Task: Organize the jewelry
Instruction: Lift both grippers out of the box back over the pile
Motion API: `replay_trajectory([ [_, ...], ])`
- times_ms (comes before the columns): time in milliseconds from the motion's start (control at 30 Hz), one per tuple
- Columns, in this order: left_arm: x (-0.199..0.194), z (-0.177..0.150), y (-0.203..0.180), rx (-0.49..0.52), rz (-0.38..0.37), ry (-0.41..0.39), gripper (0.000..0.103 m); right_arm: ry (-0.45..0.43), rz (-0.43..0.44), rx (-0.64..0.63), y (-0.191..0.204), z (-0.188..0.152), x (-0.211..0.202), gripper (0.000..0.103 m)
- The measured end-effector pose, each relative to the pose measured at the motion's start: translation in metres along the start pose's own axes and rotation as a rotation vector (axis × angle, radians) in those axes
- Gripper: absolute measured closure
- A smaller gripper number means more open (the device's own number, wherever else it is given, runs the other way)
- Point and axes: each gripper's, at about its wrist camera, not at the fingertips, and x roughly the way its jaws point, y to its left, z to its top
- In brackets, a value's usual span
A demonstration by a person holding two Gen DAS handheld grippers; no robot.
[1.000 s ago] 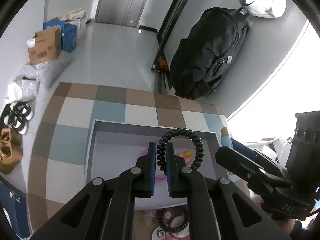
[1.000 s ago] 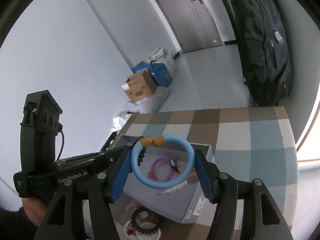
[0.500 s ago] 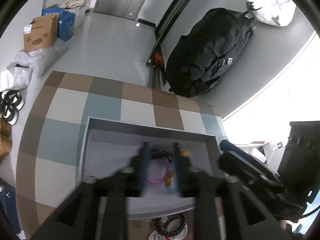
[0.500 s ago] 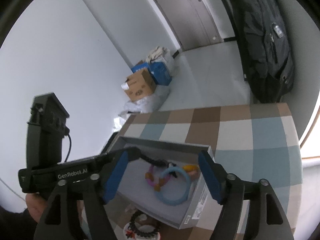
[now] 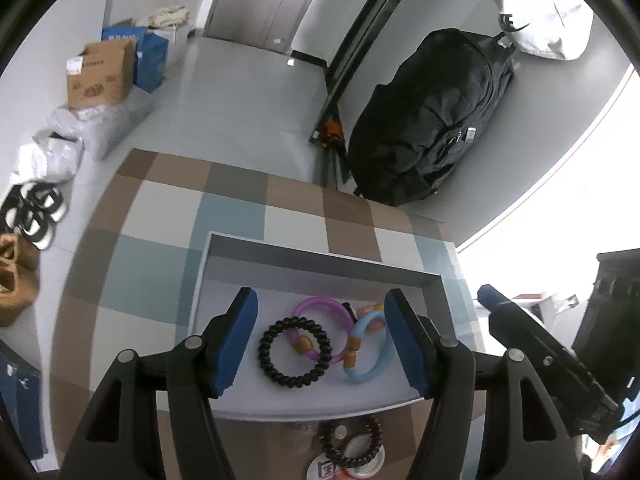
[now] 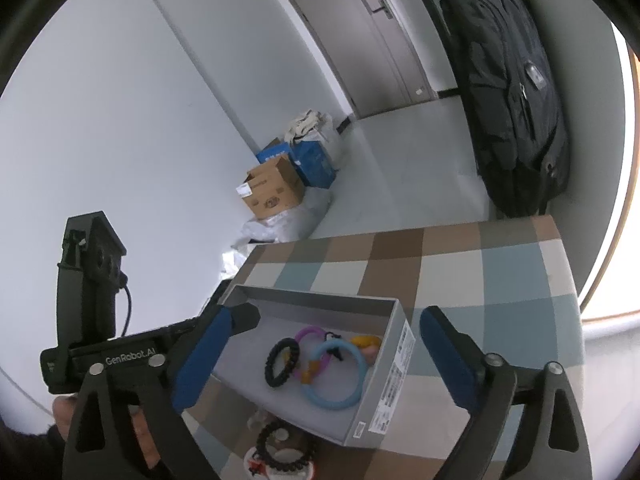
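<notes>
A grey open box (image 5: 320, 258) (image 6: 394, 354) sits on the checked table. Inside lie a black coiled ring (image 5: 295, 352) (image 6: 282, 362), a purple bracelet (image 5: 320, 332) (image 6: 308, 334) and a blue bracelet with amber beads (image 5: 370, 350) (image 6: 334, 376), overlapping each other. My left gripper (image 5: 322, 340) is open and empty just above the box. My right gripper (image 6: 320, 360) is open and empty above the box's near right side. Another black coiled ring (image 5: 350, 444) (image 6: 284, 446) lies on a white dish in front of the box.
The white dish (image 5: 346, 468) (image 6: 280, 468) is at the table's near edge. A black backpack (image 5: 428, 120) leans on the wall beyond the table. Cardboard boxes (image 5: 100, 72) and bags stand on the floor at the left.
Both grippers opened. The black coiled ring dropped from the left gripper and the blue bracelet from the right gripper, and both now lie in the box.
</notes>
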Motion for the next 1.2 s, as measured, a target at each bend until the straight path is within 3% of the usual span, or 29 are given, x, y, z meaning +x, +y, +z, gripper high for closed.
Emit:
replay_trajectory([
  [367,-0.017,-0.021,-0.005,0.045,0.162,-0.059,0.038,-0.009,-0.032,-0.027,0.007,-0.013,-0.012,0.0],
  [433,-0.023,-0.026,-0.003,0.039,0.168,-0.068,0.03,-0.007,-0.042,-0.036,0.008,-0.016,-0.014,0.0],
  [533,-0.031,-0.03,0.0,0.024,0.171,-0.082,0.026,-0.001,-0.049,-0.047,0.011,-0.02,-0.016,0.0],
  [933,-0.032,-0.052,0.007,-0.015,0.168,-0.024,0.021,0.033,-0.07,-0.07,0.016,-0.04,-0.026,0.0],
  [1200,-0.025,-0.069,0.001,0.026,0.156,0.025,0.021,0.063,-0.074,-0.033,0.011,-0.051,-0.029,0.0],
])
